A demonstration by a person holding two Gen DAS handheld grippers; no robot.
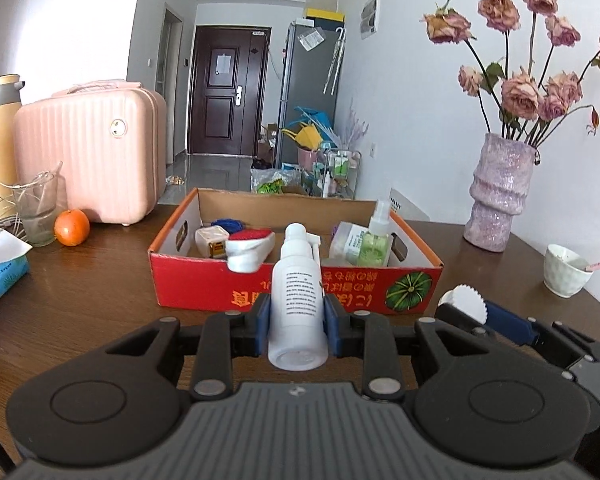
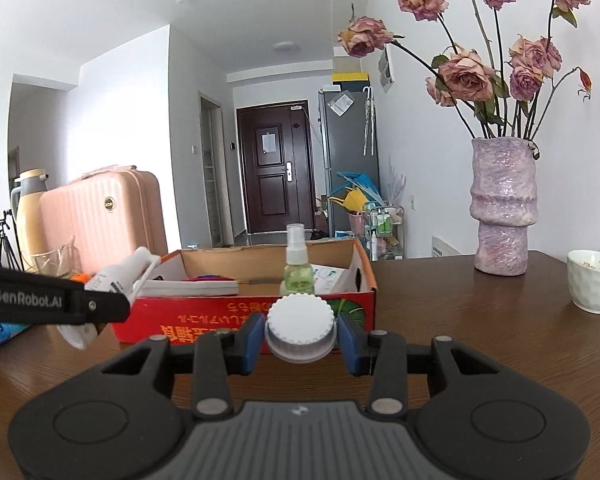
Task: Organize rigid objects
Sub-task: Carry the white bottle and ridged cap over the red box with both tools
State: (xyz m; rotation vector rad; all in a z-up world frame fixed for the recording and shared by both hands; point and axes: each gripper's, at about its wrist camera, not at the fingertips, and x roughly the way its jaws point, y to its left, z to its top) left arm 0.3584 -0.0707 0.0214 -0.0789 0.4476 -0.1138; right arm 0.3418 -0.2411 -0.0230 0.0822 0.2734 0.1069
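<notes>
I see a dark wooden table (image 1: 100, 300) in a white-walled room, with a dark door (image 1: 228, 92) down the hallway at 12 o'clock. In the left wrist view, my left gripper (image 1: 298, 320) is clamped on a white spray bottle (image 1: 298, 292), its blue pads pressing both sides, the bottle's base towards the camera and its nozzle pointing at the red cardboard box (image 1: 292, 284) straight ahead. Inside the box stand a green spray bottle (image 1: 376, 240) at 1 o'clock, and a small white container (image 1: 212, 240) and a white item with a red top (image 1: 248, 250) at 11 o'clock. My right gripper (image 2: 300, 340) is clamped on a white ribbed-cap jar (image 2: 300, 330), held just before the box's near wall in the right wrist view. A pink suitcase (image 1: 92, 148), an orange (image 1: 72, 227) and a glass (image 1: 36, 208) sit at 10 o'clock; a purple vase (image 1: 498, 192) of dried roses (image 1: 520, 92) and a white cup (image 1: 566, 270) sit at 2 o'clock.
</notes>
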